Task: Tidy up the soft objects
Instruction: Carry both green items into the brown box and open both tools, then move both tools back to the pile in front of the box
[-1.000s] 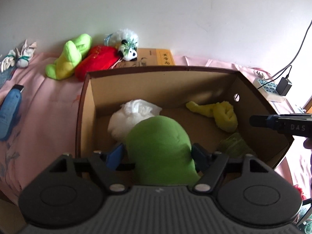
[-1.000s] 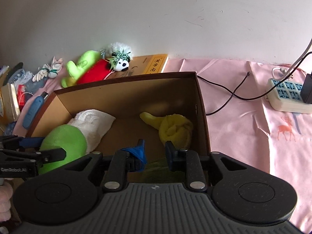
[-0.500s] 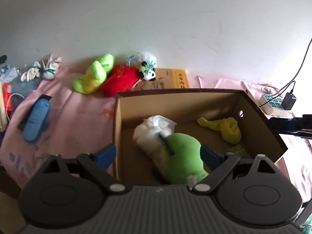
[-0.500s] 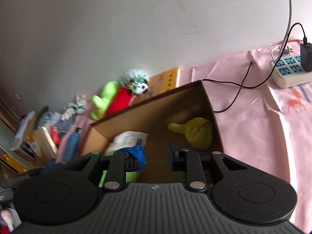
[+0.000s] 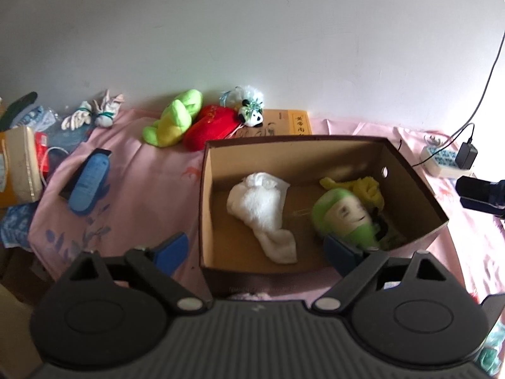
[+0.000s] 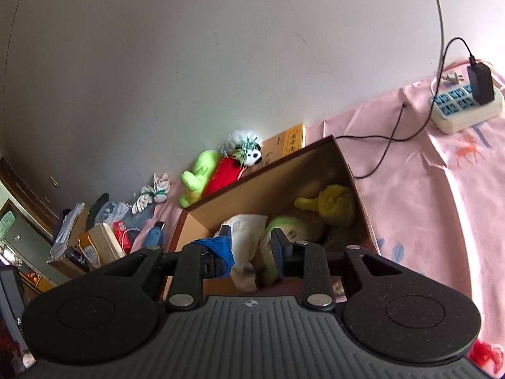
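A brown cardboard box (image 5: 410, 170) sits on the pink cloth. Inside lie a white soft toy (image 5: 258, 202), a green plush (image 5: 344, 214) and a yellow knotted cloth (image 5: 366, 186). My left gripper (image 5: 255, 249) is open and empty, above the box's near edge. My right gripper (image 6: 251, 246) is narrowly open and empty, above the same box (image 6: 271, 177), where the green plush (image 6: 284, 225) and yellow cloth (image 6: 334, 202) also show. Behind the box by the wall lie a lime-green plush (image 5: 173, 120), a red plush (image 5: 214, 123) and a small panda toy (image 5: 251, 113).
A blue device (image 5: 88, 183), a tied white cloth bundle (image 5: 94, 113) and a tan box (image 5: 19, 164) lie on the left. A yellow book (image 5: 290, 123) lies behind the box. A power strip (image 6: 464, 107) with cables lies on the right.
My left gripper opened and let the green plush drop into the box, then drew back and up. The right gripper also lifted away and tilted.
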A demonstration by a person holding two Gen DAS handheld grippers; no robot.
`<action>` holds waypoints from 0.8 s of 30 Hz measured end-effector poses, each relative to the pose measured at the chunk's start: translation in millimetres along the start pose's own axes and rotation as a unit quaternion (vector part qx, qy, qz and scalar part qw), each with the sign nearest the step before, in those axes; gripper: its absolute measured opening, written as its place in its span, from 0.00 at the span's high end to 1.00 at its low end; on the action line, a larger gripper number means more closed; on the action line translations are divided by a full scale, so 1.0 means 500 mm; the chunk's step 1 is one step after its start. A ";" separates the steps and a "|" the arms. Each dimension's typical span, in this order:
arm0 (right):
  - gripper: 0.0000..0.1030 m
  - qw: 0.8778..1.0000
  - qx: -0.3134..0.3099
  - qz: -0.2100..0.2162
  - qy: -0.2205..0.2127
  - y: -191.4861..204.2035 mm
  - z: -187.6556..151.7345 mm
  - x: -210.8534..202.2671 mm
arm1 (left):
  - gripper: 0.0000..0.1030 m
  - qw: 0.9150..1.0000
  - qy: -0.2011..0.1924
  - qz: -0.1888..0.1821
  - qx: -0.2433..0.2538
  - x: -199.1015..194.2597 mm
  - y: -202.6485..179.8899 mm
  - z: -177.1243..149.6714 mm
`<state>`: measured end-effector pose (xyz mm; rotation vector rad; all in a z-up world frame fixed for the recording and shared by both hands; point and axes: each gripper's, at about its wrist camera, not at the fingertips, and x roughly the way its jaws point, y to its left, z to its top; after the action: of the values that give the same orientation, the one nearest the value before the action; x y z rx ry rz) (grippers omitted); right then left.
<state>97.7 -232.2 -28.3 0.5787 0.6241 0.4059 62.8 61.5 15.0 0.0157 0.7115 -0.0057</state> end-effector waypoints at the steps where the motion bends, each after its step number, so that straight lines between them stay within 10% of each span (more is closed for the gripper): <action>1: 0.90 1.000 -0.001 -0.001 -0.001 0.000 -0.005 -0.006 | 0.11 1.000 0.000 0.005 0.003 -0.005 -0.005 -0.004; 24: 0.89 0.998 -0.046 0.043 0.028 0.011 -0.085 -0.105 | 0.11 0.995 0.034 0.092 -0.004 -0.084 -0.074 -0.085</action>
<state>30.4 -238.9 -30.8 0.5092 0.6329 0.5306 3.0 25.3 9.5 0.0748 0.7751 0.1742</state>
